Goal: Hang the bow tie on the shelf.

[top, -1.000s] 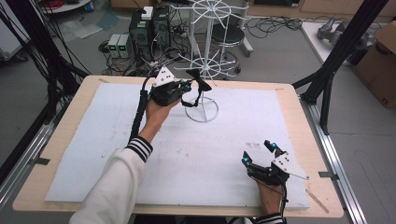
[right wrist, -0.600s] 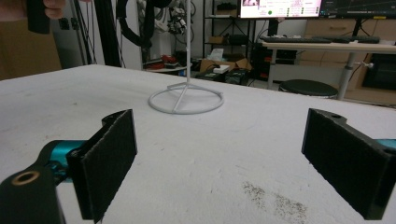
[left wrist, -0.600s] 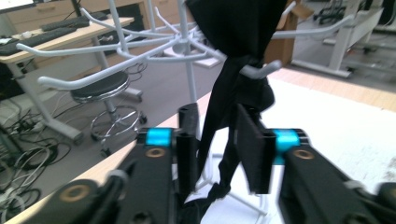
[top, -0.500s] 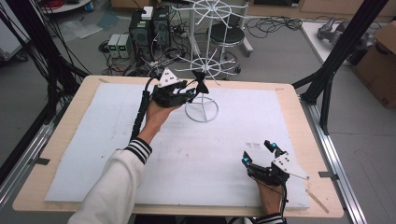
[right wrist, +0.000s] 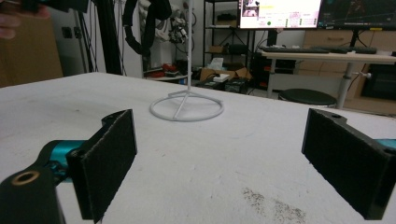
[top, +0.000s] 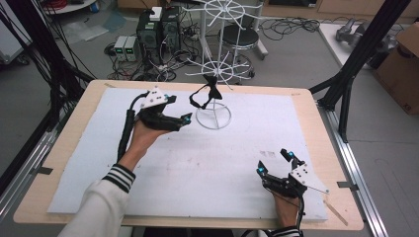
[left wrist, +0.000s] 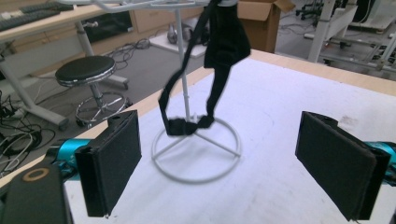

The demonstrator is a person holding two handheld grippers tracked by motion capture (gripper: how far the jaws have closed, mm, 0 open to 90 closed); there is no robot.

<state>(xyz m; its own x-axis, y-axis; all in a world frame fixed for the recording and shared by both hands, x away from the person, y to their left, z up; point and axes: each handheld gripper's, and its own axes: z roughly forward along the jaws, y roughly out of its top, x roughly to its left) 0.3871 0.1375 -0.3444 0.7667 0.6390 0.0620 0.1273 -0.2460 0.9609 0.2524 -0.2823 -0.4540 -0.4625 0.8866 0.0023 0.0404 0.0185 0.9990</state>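
near the table's far edge, a black fabric bow tie [top: 206,94] hangs lengthwise from the white wire rack [top: 213,117], just beyond the released, empty left gripper [top: 184,120]; the right gripper [top: 274,161] rests open, well apart.

The left black two-jaw gripper [top: 184,120] is held up with its jaws wide apart. The right black two-jaw gripper [top: 274,161] rests low, jaws apart too.

The table [top: 306,106] has a pale wood rim under a matt white sheet [top: 207,163] with a faintly rough, scuffed surface. The stand [left wrist: 187,100] looks like thin white-coated metal wire, and the bow tie [left wrist: 224,42] hanging on it is soft black cloth. Each claw [right wrist: 219,163] carries matt black, foam-like pads [right wrist: 109,161].
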